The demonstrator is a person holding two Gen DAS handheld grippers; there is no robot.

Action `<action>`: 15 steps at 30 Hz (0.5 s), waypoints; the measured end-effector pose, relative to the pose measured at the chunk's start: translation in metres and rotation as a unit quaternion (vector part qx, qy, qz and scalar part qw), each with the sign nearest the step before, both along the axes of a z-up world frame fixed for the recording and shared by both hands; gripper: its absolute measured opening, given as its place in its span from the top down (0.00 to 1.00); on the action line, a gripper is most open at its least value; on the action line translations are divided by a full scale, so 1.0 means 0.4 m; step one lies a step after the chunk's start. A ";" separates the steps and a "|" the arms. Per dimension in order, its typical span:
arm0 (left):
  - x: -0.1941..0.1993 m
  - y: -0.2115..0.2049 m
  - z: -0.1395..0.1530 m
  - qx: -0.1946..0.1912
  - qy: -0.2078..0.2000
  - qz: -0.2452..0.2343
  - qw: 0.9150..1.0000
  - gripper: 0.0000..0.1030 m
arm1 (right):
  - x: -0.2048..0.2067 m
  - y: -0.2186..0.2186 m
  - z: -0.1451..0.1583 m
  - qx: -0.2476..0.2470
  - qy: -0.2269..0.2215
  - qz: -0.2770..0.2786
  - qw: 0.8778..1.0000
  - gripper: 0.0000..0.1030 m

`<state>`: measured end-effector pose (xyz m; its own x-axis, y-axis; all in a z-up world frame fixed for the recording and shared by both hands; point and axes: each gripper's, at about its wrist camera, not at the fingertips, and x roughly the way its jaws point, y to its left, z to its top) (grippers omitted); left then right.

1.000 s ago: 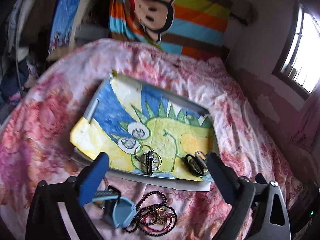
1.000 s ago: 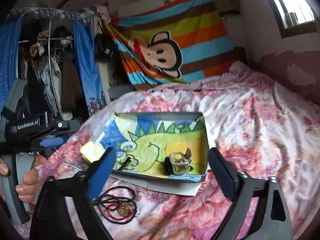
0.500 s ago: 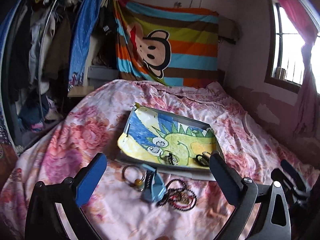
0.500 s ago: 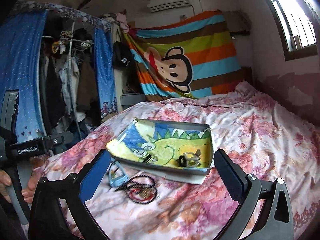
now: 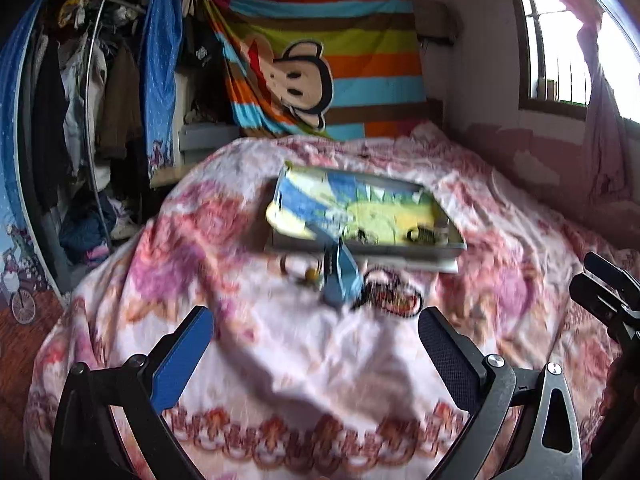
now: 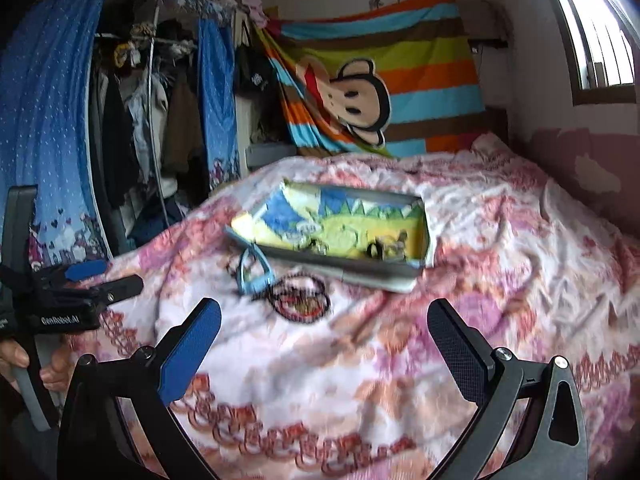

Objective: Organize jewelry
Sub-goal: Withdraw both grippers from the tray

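Observation:
A shallow tray (image 5: 448, 246) (image 6: 422, 216) lined with a blue, green and yellow drawing lies on the flowered bedspread, with small dark jewelry pieces (image 5: 420, 235) (image 6: 378, 250) in its near right part. In front of it on the bed lie a blue clip-like piece (image 5: 340, 280) (image 6: 254, 270), a dark beaded necklace with red (image 5: 386, 300) (image 6: 300, 300) and a small ring (image 5: 298, 270). My left gripper (image 5: 316, 356) and right gripper (image 6: 324, 346) are both open and empty, held well back from these, above the near part of the bed. Both views are blurred.
The pink flowered bed (image 5: 320, 380) fills the middle. A clothes rack with blue curtains (image 5: 80, 100) stands at the left. A striped monkey blanket (image 5: 328, 64) hangs at the back. A window (image 5: 560, 40) is at the right. The other gripper shows at each view's edge (image 6: 60, 292).
Both grippers have pulled back and away from the tray, which now looks smaller and farther. The jewelry has not moved. Both grippers stay open.

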<state>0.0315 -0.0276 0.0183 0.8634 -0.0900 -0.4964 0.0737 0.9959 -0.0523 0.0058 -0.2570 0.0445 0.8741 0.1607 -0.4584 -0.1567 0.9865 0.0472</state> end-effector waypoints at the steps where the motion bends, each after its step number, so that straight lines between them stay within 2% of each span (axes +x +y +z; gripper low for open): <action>1: -0.003 0.003 -0.006 0.000 0.008 0.001 1.000 0.00 | 0.005 -0.002 -0.011 -0.002 0.013 0.000 1.000 0.01; 8: 0.017 0.018 -0.066 0.022 0.083 0.009 0.996 0.00 | 0.054 -0.001 -0.083 -0.007 0.092 0.007 0.996 0.01; 15: 0.064 0.054 -0.104 -0.011 0.133 0.016 0.991 0.00 | 0.116 0.000 -0.129 -0.008 0.143 0.024 0.989 0.02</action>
